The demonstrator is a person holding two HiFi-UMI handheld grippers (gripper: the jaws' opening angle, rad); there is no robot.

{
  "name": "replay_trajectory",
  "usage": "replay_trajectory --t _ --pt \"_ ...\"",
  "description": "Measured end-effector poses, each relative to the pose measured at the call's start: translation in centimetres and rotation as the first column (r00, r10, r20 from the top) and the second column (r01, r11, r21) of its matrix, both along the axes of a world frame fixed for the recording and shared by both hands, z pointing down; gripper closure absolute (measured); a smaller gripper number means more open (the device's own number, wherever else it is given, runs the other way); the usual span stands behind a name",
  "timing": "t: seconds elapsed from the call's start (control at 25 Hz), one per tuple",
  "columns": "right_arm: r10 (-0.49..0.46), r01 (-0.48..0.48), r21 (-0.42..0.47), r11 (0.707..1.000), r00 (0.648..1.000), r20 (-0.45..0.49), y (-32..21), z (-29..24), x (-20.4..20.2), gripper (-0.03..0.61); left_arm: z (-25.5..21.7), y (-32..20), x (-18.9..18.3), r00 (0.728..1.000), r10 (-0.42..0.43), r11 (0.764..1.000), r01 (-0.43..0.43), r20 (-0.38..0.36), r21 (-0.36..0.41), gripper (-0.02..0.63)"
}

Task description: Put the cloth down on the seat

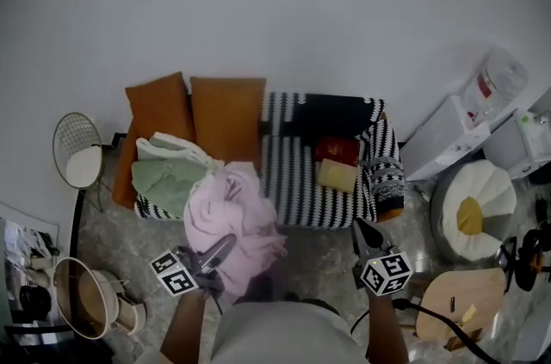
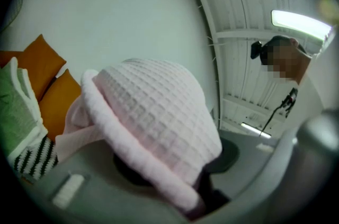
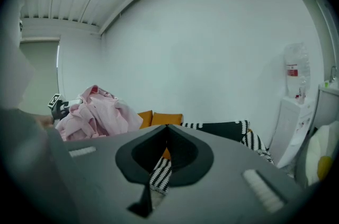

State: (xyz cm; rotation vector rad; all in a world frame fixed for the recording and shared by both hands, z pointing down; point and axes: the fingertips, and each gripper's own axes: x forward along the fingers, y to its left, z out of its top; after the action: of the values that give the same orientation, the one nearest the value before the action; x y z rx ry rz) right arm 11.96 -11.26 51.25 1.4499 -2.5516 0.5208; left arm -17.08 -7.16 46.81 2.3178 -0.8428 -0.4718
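The left tongs clamp the pink cloth, the right tongs rest together, empty; released here at lower centre, the cloth may slide off the striped seat at its front edge.

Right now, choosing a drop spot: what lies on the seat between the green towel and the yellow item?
Head view: bare striped seat cover, its left part overlapped by the held pink cloth.

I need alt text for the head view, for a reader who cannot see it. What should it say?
Seen from above, the left claw holds a bunched pink cloth over the front of a sofa with a striped cover. Two orange cushions and a green cloth sit at its left end; the right claw hovers shut and empty.
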Motion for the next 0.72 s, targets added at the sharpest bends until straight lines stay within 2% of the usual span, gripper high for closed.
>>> replay_trajectory --t 0.4,0.72 --pt "0.090 -0.090 -0.006 0.996 0.996 -0.017 -5.7 -0.3 -3.3 0.575 0.7 -8.2 -3.6 0.995 0.095 0.995 -0.095 0.004 -0.012 0.428" --pt "0.141 -0.142 -0.006 0.990 0.990 -0.023 -8.5 0.1 -6.3 0.577 1.7 -12.9 -6.0 0.985 0.173 0.985 -0.173 0.006 -0.020 0.428"
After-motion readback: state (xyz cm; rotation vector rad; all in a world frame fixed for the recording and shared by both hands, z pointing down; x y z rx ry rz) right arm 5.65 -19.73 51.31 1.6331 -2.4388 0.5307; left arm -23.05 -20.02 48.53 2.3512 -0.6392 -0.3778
